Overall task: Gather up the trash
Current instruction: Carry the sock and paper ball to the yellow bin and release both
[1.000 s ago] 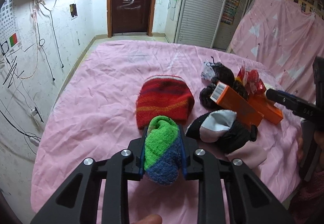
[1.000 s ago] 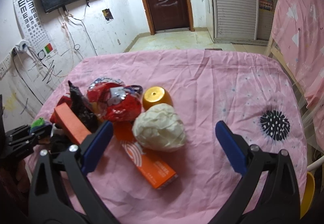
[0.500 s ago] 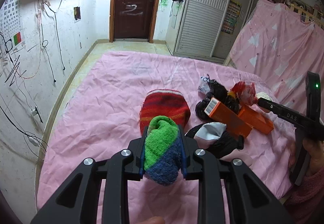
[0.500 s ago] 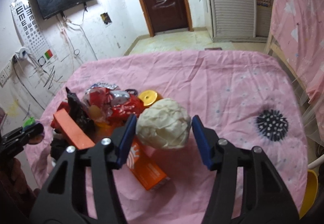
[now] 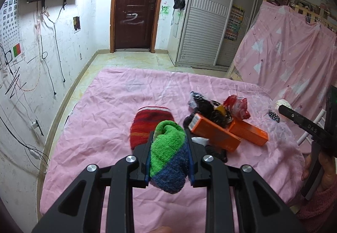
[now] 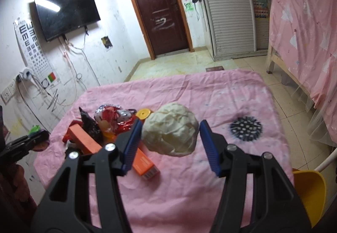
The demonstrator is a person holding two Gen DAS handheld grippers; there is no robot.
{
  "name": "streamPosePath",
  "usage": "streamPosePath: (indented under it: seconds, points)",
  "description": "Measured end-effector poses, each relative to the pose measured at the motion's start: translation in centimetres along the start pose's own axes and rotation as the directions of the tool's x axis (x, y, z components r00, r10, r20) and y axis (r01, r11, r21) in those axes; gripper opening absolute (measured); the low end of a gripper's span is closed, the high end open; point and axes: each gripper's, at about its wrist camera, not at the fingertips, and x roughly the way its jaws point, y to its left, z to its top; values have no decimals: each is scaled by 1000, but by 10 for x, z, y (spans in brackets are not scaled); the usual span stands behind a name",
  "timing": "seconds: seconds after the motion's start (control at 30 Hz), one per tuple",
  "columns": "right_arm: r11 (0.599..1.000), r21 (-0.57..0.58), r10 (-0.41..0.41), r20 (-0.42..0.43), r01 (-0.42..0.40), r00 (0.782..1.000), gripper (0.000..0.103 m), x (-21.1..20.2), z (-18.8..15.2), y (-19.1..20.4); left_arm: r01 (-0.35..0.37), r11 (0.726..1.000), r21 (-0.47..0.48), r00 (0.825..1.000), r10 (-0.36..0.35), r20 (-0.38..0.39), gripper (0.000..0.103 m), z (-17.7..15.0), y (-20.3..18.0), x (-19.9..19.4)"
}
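L claw (image 5: pixel 168 152): nearly closed, pads clamped on both sides of a rolled green/blue sock (image 5: pixel 168 159); sock is up off the sheet, nose sticks out past the fingertips.
R claw (image 6: pixel 169 140): about half open, gripping a crumpled whitish paper ball (image 6: pixel 170 128); blue pads (image 6: pixel 131 144) sit on either flank. Left pad touches the ball; right pad looks right at its edge, contact hard to confirm w/ blur. Ball is lifted clear of the sheet, so it's held.
Surface: pink sheet (image 5: pixel 109 106) spread over what may be a bed or a counter, can't tell which.
Trash pile: mid-sheet, beyond L claw and to its right. Two orange boxes (image 5: pixel 214 134) side by side, touching; red foil wrapper (image 5: pixel 237 106) behind them; dark crumpled bag (image 5: pixel 205 106) next to the wrapper; yellow round lid (image 6: pixel 143 113) just behind the paper ball in R view.
Clothes: red striped knit hat (image 5: pixel 147 125) flat on the sheet, just past the sock; black/white item (image 5: pixel 210 144) beside L claw, mostly hidden.
Other: black spiky print (image 6: pixel 245 128) on the sheet, right of the ball, apart from the pile. Yellow chair (image 6: pixel 309 193) at the sheet's right edge.
Person: hand (image 5: pixel 322 165) holds the R claw handle at right edge of L view.
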Motion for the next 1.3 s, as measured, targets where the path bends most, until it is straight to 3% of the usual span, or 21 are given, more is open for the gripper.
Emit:
streamPosePath:
  seconds: [0.33,0.67,1.0,1.3]
  points:
    - [997,59,-55,79,51,995,54,-48,-13,-43,36,997,65,999,-37,15,19,6,-42,-9]
    - [970,159,-202,122,181,972,55,-109,-34,-112,114,980,162,993,-117,10,19,14,-109,-10]
    - [941,238,-283,162,241,945,55,-149,-46,-157,195,940,281,981,-193,-37,19,6,-188,-8]
    - [925,276,-309,151,260,939,55,-168,-56,-183,307,887,344,952,-280,-127,19,-8,-249,-3]
